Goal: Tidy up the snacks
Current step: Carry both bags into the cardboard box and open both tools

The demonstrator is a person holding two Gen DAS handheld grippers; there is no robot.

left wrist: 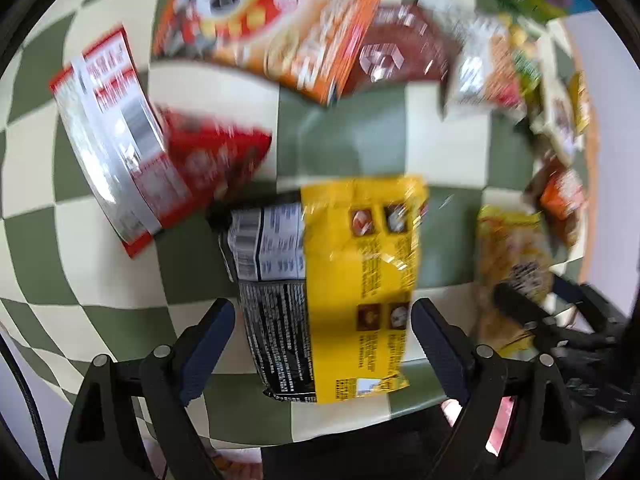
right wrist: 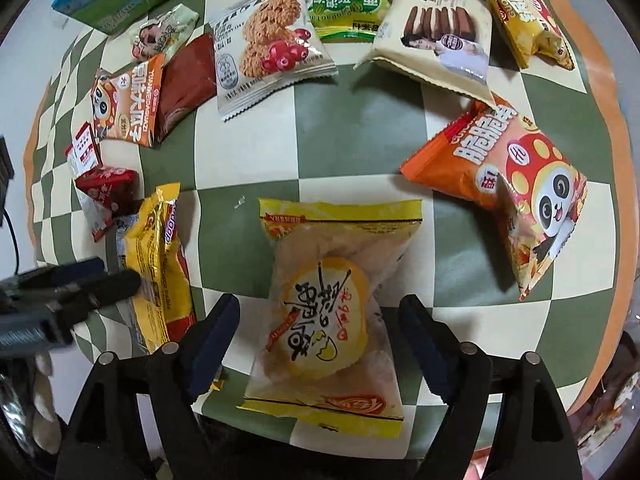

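Observation:
A yellow and black snack packet [left wrist: 336,280] lies flat on the green and cream checkered tablecloth [left wrist: 360,132]. My left gripper [left wrist: 324,308] points down over it, open, with the packet between its fingers and a thin gap on each side. In the right wrist view a yellow packet with a round egg-cake label [right wrist: 328,312] lies between the fingers of my right gripper [right wrist: 320,304]. That gripper is open too, its pads clear of the wrapper. The left gripper's fingers [right wrist: 100,284] show at the left edge there, over the yellow and black packet [right wrist: 160,264].
Snacks ring the cloth [right wrist: 344,132]: an oat cookie packet [right wrist: 272,44], a chocolate wafer bag [right wrist: 444,36], an orange panda packet [right wrist: 512,184], a green candy bag [right wrist: 352,4], a seeds packet [right wrist: 128,100]. A red and white box [left wrist: 108,132] lies left.

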